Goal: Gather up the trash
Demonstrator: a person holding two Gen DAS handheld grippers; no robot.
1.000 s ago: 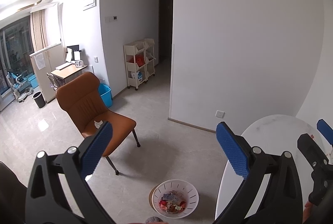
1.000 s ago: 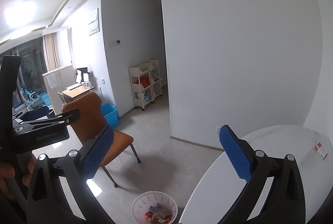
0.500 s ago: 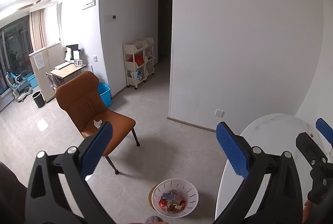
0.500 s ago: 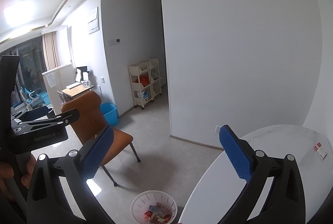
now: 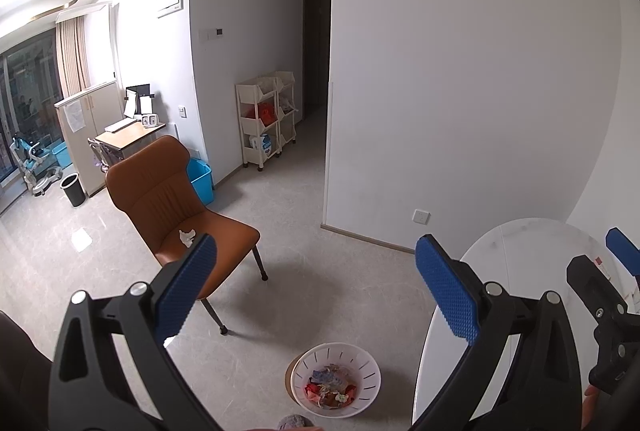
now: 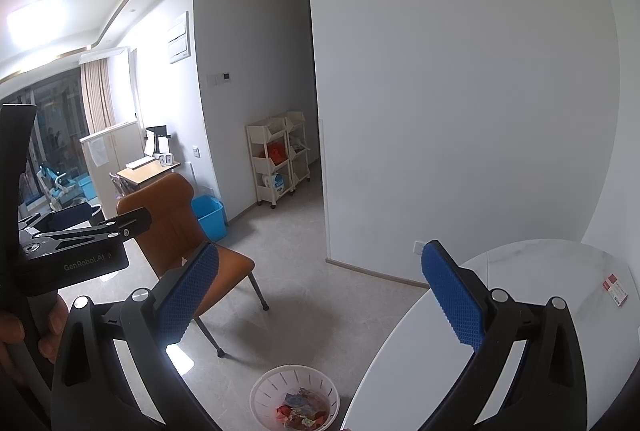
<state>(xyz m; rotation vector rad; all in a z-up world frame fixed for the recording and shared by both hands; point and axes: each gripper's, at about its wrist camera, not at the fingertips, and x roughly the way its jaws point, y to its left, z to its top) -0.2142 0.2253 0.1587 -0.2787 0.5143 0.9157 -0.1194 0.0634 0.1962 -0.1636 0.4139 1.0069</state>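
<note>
Both the left claw (image 5: 316,289) and the right claw (image 6: 320,295) gape wide, empty; the crumpled tissue (image 5: 187,235) lies on the orange chair (image 5: 168,199) well beyond the left claw, left of centre.

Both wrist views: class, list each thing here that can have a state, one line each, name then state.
left gripper: jaws open, holding nothing
right gripper: jaws open, holding nothing
white basket: on the floor, upright, partly filled with trash
crumpled paper: lying on the chair seat, not yet collected
brown chair: upright, nobody sitting
round table: red-and-white card lying flat on it
</note>
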